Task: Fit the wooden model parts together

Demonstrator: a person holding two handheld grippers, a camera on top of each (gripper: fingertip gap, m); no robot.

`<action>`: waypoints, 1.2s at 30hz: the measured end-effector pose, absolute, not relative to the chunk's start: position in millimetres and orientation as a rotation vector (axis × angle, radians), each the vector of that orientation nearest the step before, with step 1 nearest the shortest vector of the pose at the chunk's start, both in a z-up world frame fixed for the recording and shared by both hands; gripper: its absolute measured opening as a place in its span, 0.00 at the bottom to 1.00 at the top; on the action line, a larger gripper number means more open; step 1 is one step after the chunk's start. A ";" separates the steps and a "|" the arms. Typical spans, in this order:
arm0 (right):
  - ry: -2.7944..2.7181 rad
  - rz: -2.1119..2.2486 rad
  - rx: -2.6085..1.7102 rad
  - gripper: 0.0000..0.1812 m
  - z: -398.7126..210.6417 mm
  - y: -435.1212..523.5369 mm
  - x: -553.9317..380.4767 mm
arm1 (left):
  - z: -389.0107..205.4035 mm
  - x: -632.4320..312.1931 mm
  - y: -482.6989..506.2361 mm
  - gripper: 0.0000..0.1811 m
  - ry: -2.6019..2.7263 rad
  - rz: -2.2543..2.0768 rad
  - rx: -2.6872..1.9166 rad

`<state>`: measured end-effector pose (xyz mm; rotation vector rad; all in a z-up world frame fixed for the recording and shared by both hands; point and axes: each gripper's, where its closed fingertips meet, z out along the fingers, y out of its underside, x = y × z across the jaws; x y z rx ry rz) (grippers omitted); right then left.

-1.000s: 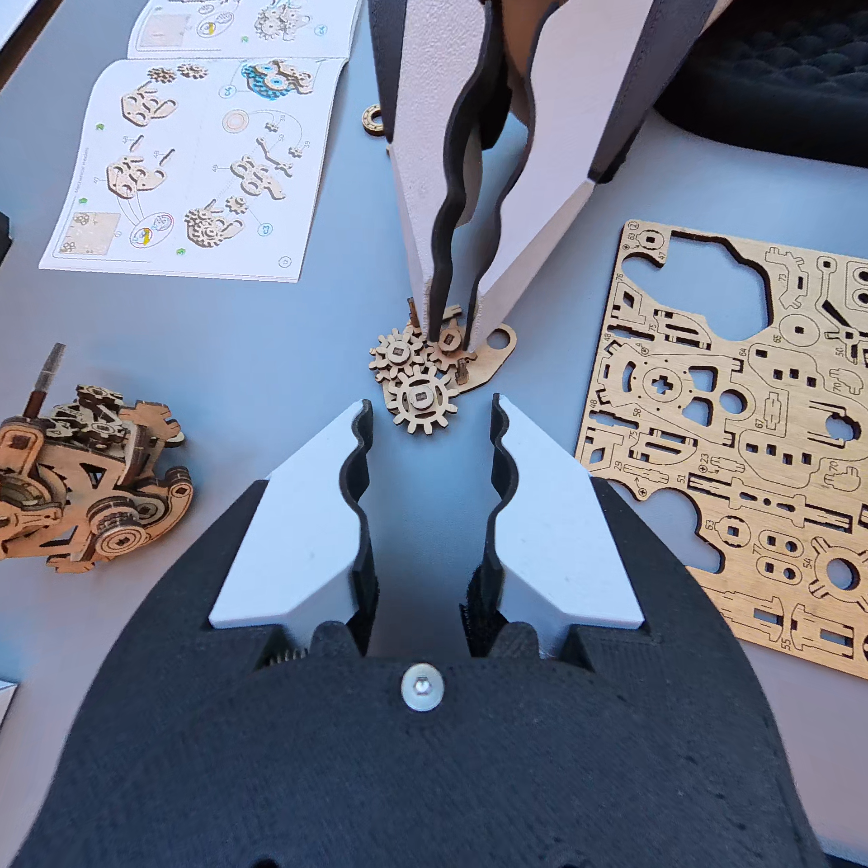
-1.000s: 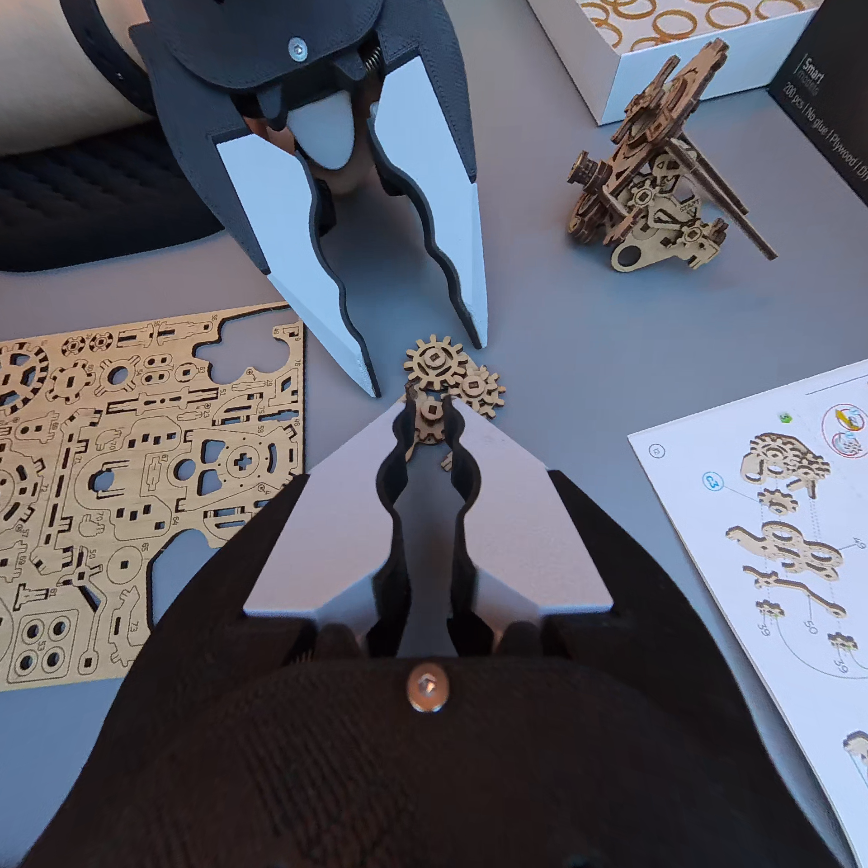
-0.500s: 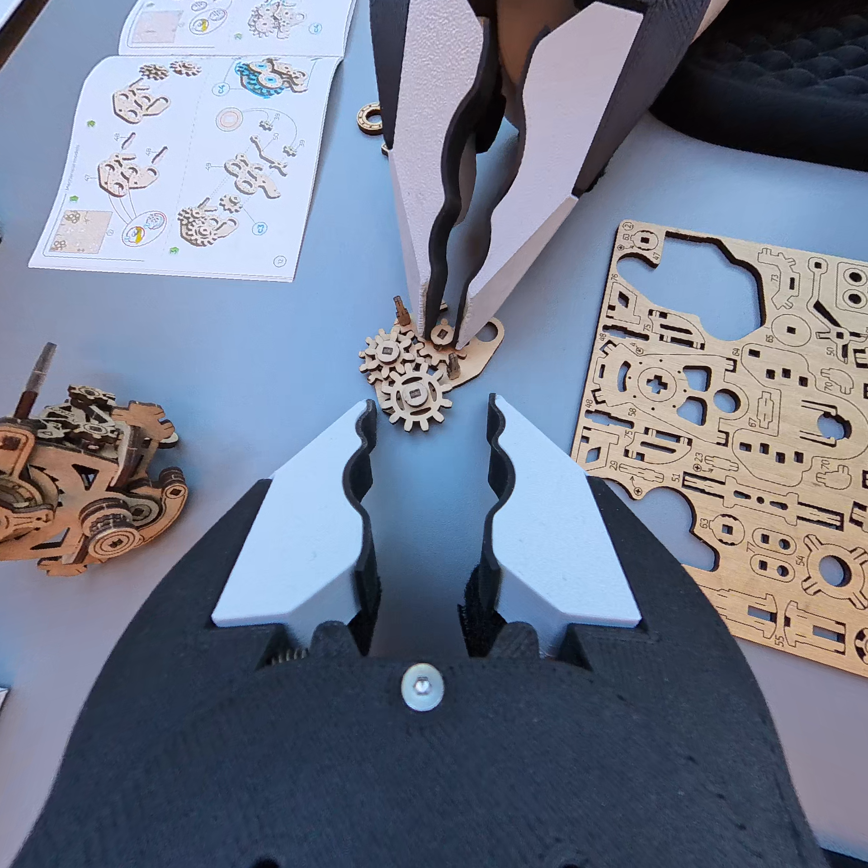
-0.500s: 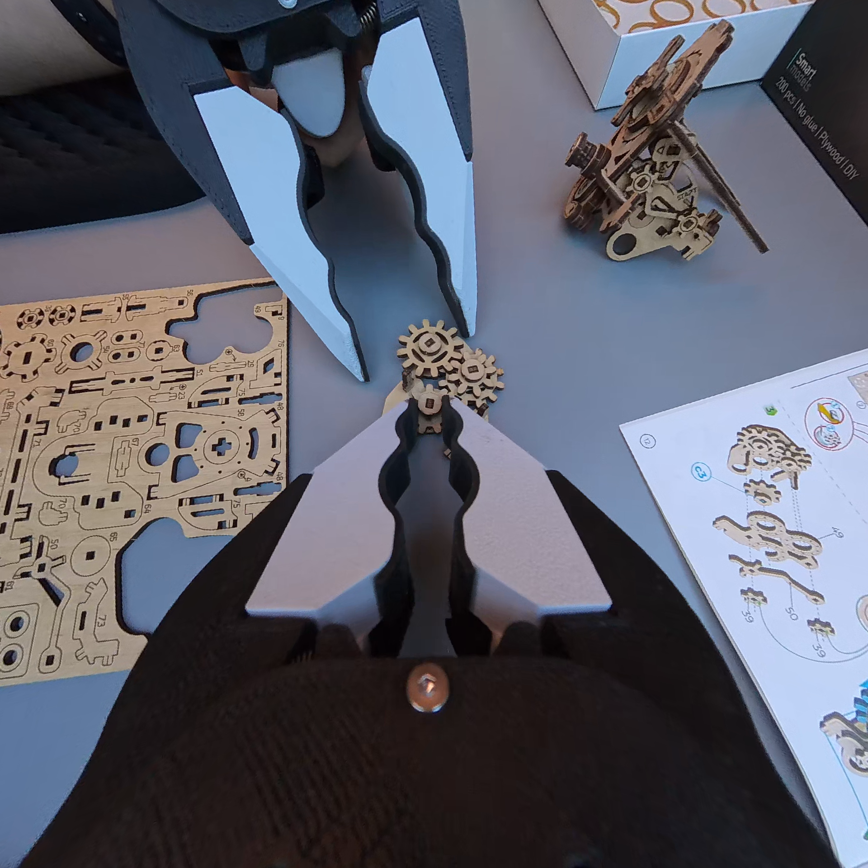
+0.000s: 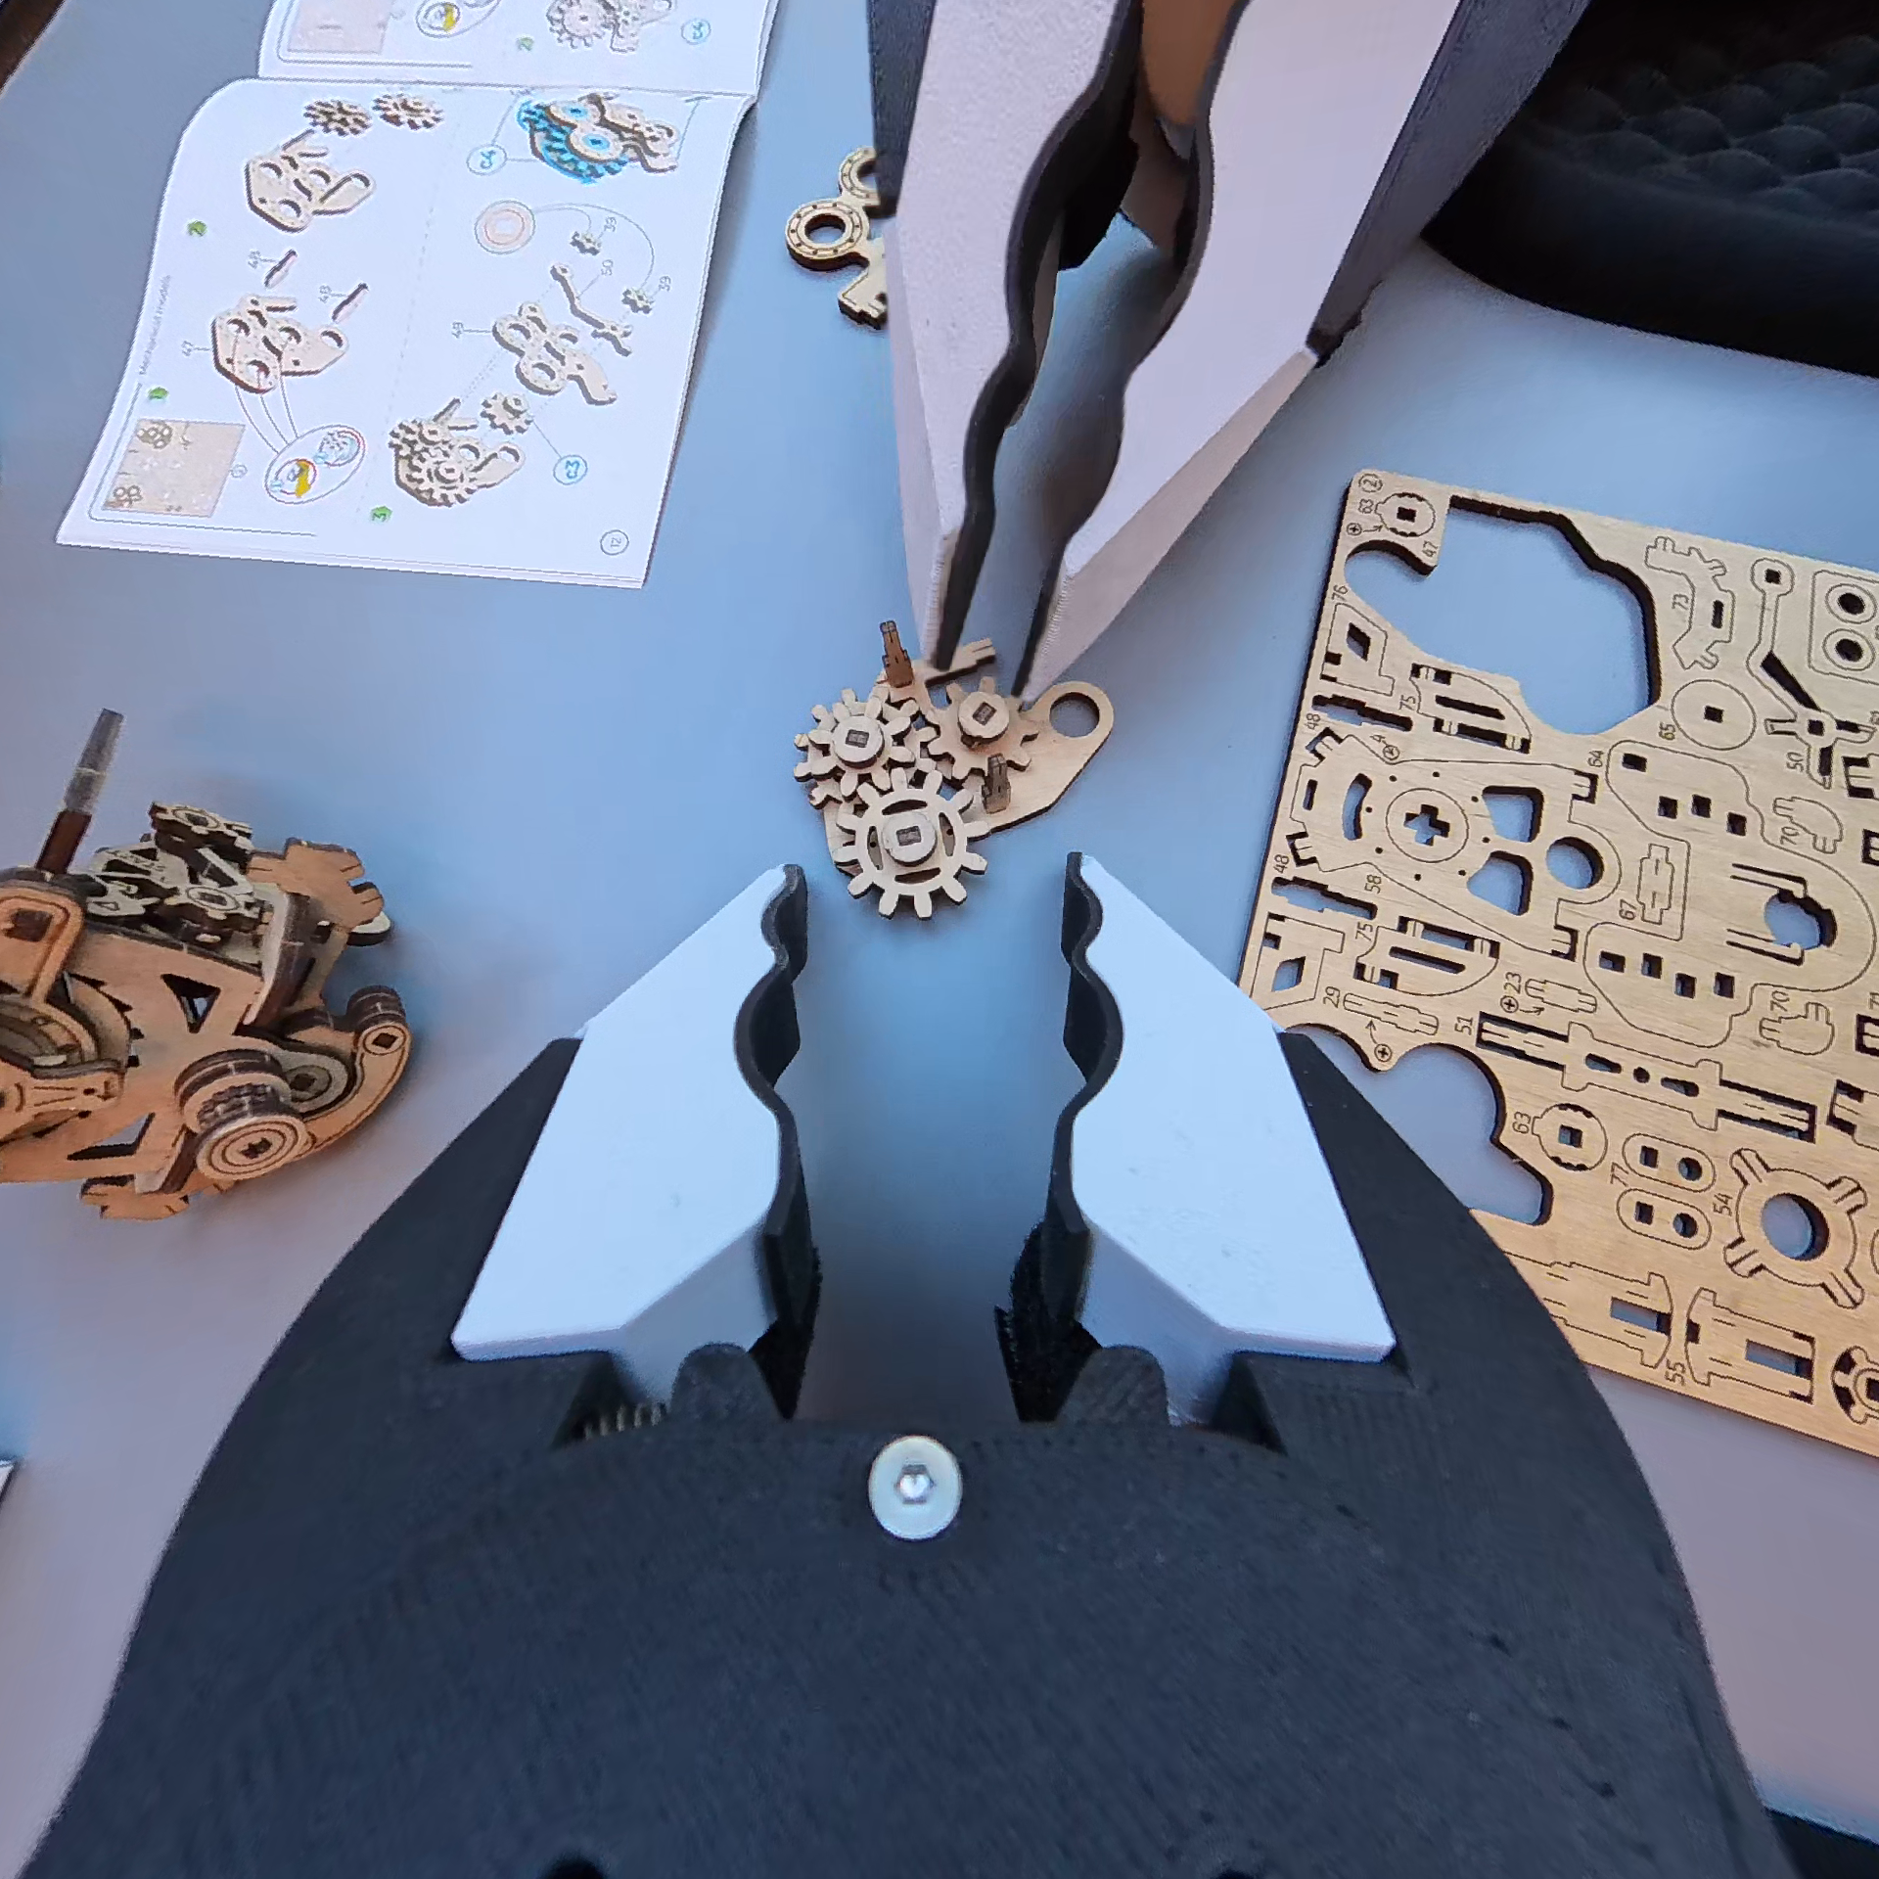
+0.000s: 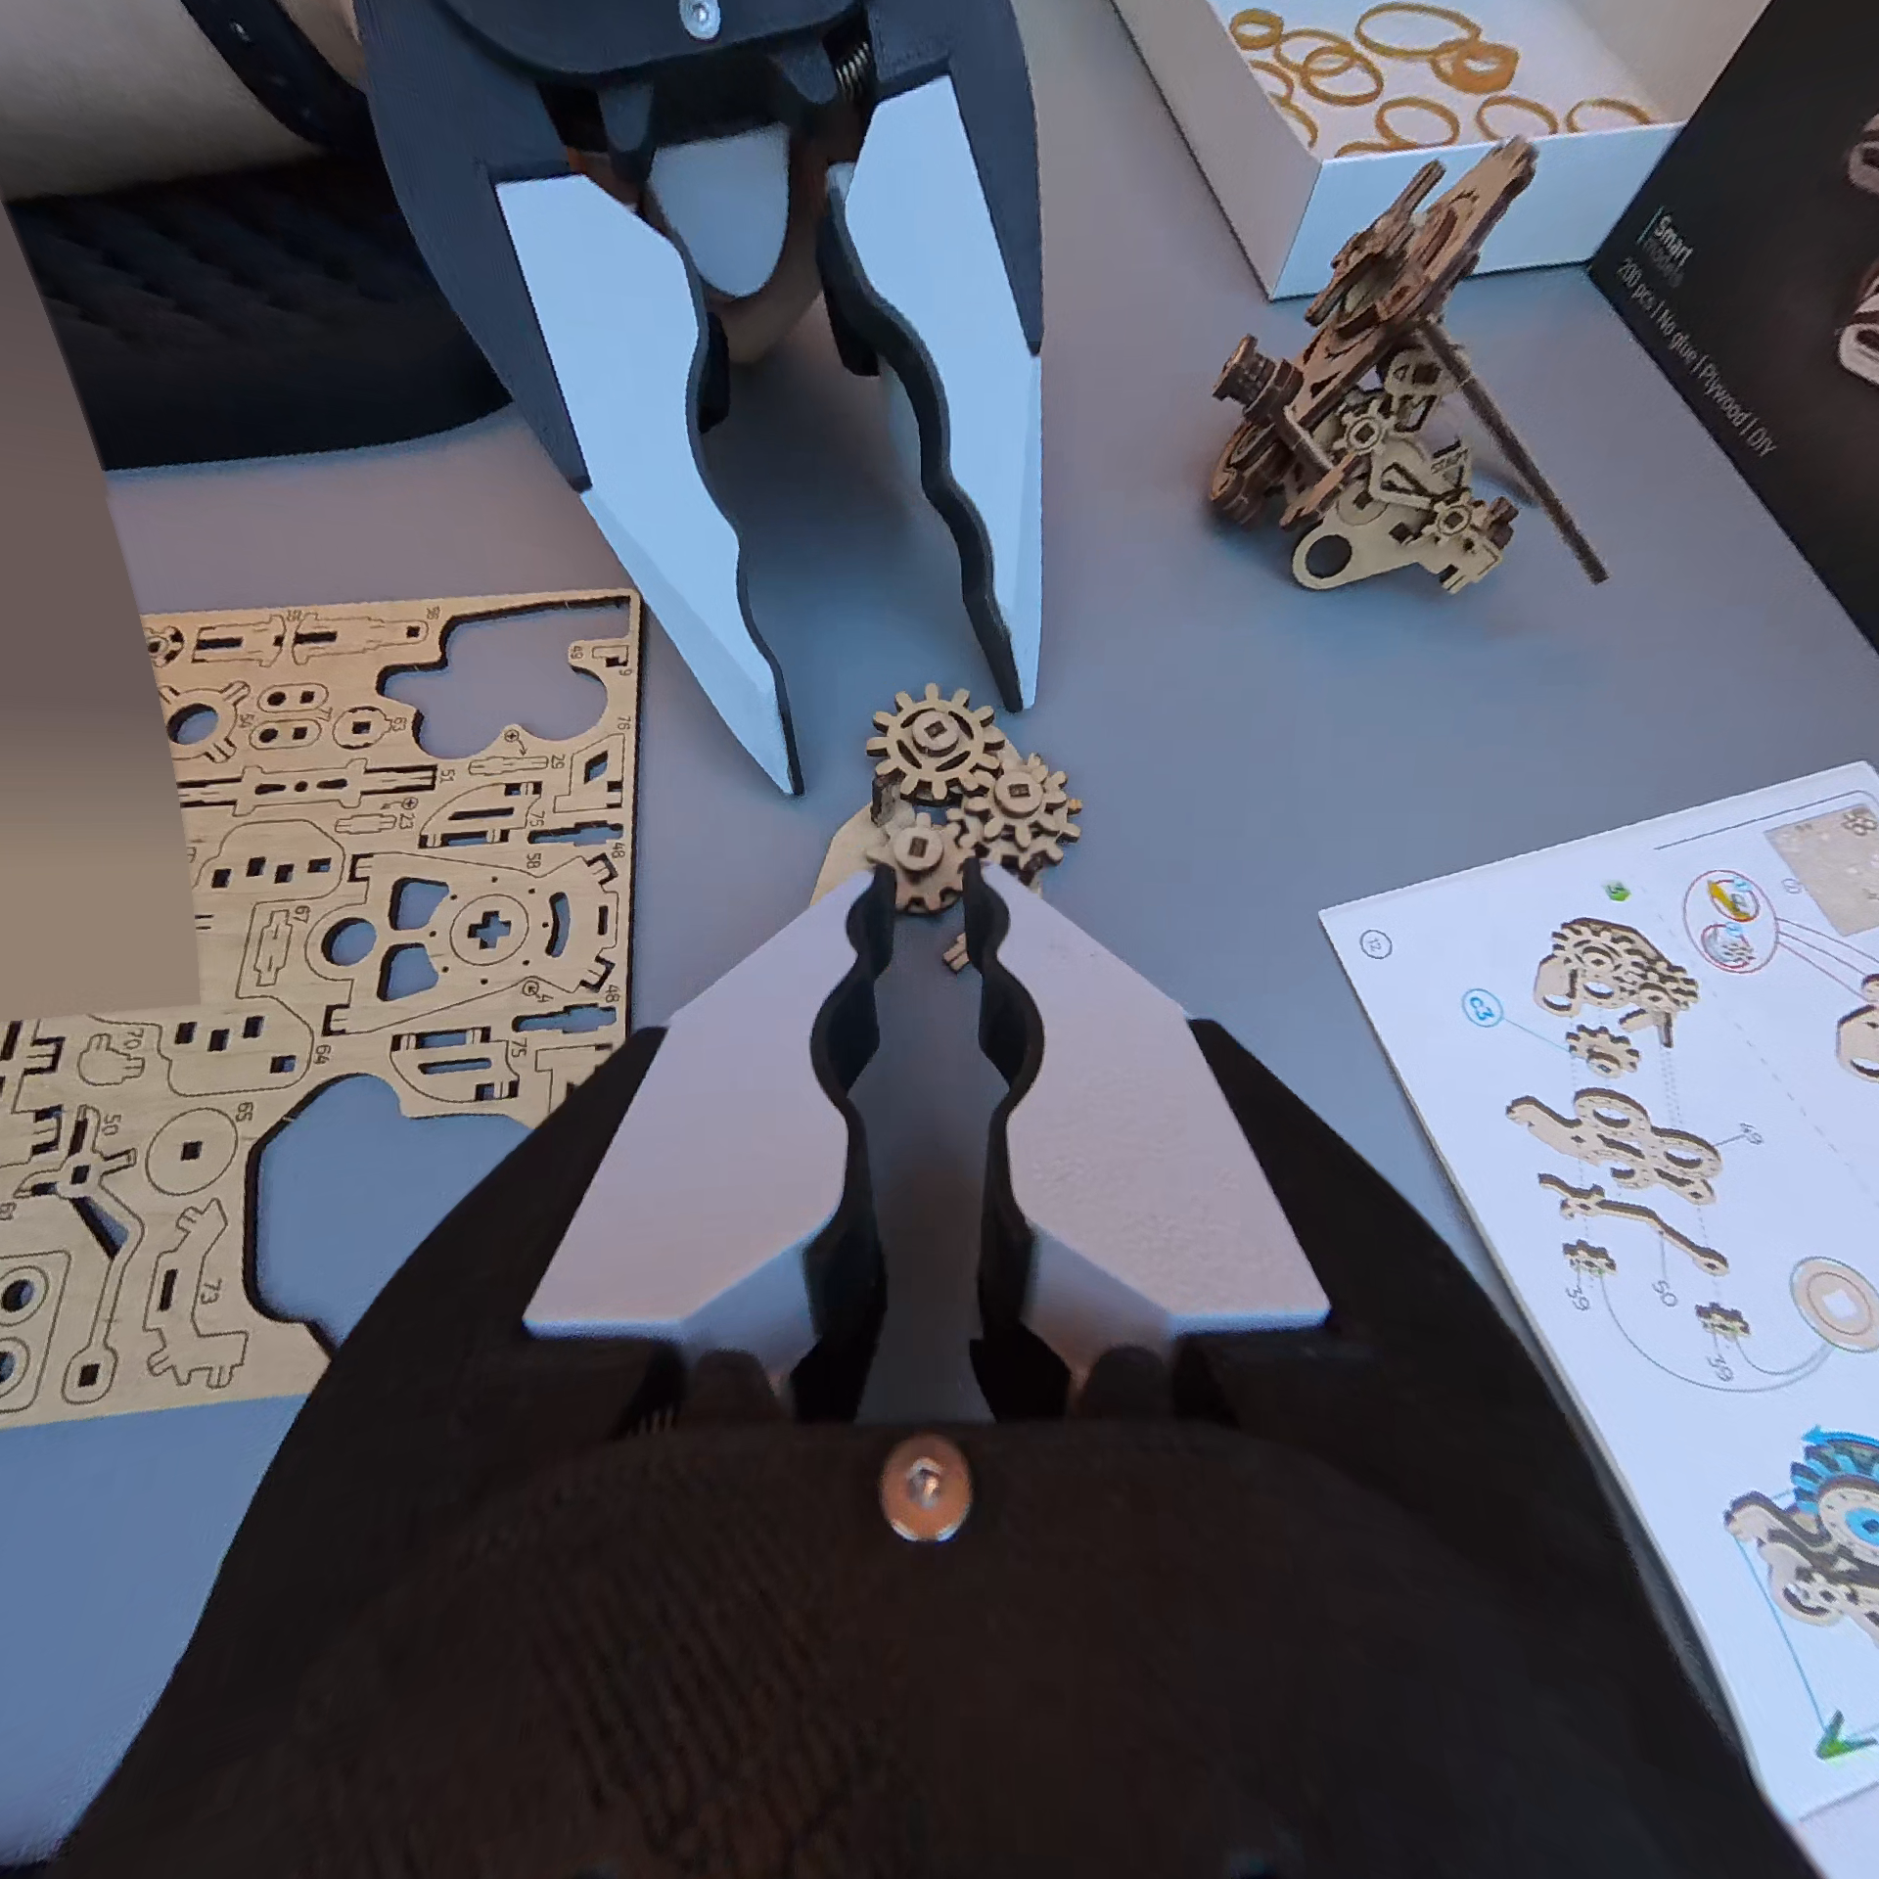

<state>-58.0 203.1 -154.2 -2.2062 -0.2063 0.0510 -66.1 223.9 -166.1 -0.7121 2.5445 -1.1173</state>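
A small wooden gear assembly [image 5: 915, 803] lies flat on the grey table: three gears on a light plate with a loop at one end. It also shows in the right wrist view [image 6: 956, 803]. My right gripper [image 6: 925, 885] is narrowly open, its tips at the plate's edge beside the smallest gear [image 6: 920, 864], which sits on the plate. It holds nothing and reaches down from the top of the left wrist view [image 5: 986, 666]. My left gripper [image 5: 930, 874] is open and empty, tips just short of the largest gear [image 5: 908, 844].
A plywood parts sheet [image 5: 1576, 915] lies right of the gears in the left wrist view. An open instruction booklet [image 5: 407, 305] and a built wooden model [image 5: 173, 1007] lie to their left. A loose wooden piece [image 5: 834, 234], a white box of rubber bands [image 6: 1423, 102] and a black box [image 6: 1779, 254] lie farther off.
My right gripper was shut on the smallest gear over the plate. It has opened a little and drawn back, and the gear now sits on the plate. My left gripper stayed open.
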 end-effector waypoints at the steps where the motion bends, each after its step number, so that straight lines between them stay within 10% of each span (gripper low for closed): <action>1: -0.203 0.068 -2.216 0.07 -156.8 202.1 -59.0 | -166.1 -66.3 224.0 0.27 2.545 -1.118 -0.711; 36: -0.278 0.130 -2.190 0.00 -153.7 209.1 -68.6 | -166.2 -69.3 220.3 0.25 2.555 -1.111 -0.692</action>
